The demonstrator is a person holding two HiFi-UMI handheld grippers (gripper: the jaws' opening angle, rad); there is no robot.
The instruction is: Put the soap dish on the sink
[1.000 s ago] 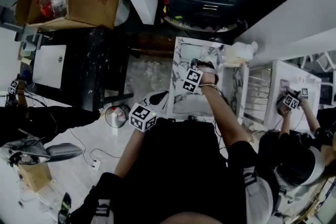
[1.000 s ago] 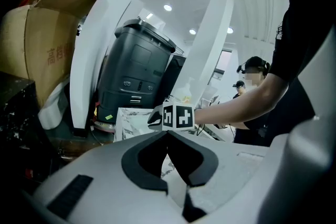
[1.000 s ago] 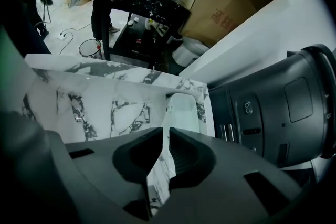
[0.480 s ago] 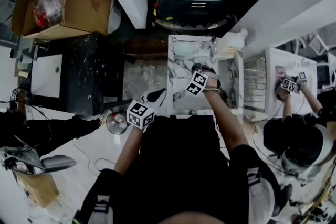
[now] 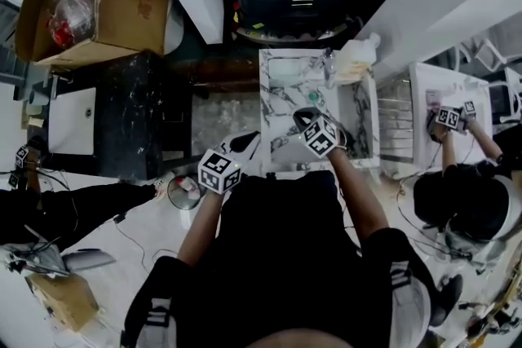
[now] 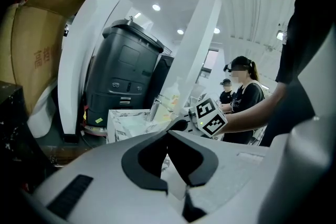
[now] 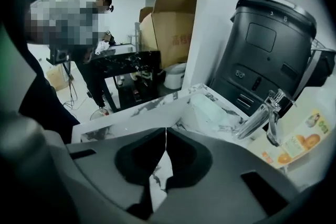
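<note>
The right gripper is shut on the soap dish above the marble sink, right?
No. The right gripper is shut on nothing; the soap dish lies on the marble sink near the faucet. The right gripper view shows it.

The marble-veined sink [image 5: 273, 106] in front of me is white with grey streaks. At the far left corner of its top lies the pale soap dish [image 5: 287, 71]. The chrome tap [image 5: 329, 65] rises just beside it, and a bottle [image 5: 363, 57] with an orange label stands at the far right corner
</note>
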